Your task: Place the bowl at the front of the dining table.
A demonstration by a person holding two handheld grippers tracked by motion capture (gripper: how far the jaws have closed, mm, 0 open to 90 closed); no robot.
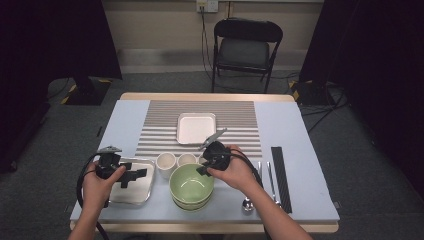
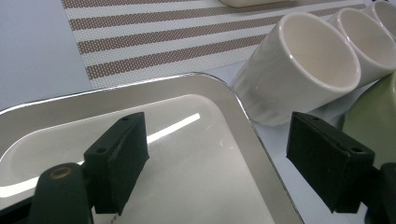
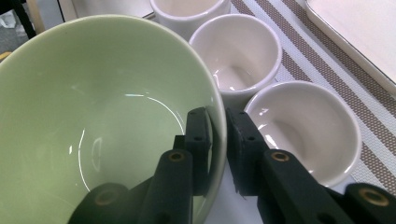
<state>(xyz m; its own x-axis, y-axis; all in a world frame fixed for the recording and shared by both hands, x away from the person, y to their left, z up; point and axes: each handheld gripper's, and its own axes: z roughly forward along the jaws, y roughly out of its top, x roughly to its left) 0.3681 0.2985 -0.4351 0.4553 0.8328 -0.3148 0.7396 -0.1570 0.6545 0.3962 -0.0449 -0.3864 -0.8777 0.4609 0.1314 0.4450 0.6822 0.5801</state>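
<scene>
A pale green bowl [image 1: 191, 182] [image 3: 93, 116], stacked on another one, stands near the table's front edge. My right gripper [image 1: 202, 170] [image 3: 219, 149] is shut on its right rim, one jaw inside the bowl and one outside. My left gripper [image 1: 135, 176] [image 2: 224, 158] is open, with nothing between its jaws. It hovers low over a shiny metal tray [image 1: 131, 200] [image 2: 140, 95] at the front left. Its right jaw reaches past the tray's edge toward a white cup [image 2: 299, 70].
Three white cups [image 1: 166, 162] [image 3: 238, 51] stand in a row between the tray and the bowl, close beside the right gripper. A square white plate [image 1: 196, 127] lies on a striped placemat [image 1: 160, 125]. A spoon [image 1: 248, 204], other cutlery and a black strip [image 1: 281, 177] lie to the right.
</scene>
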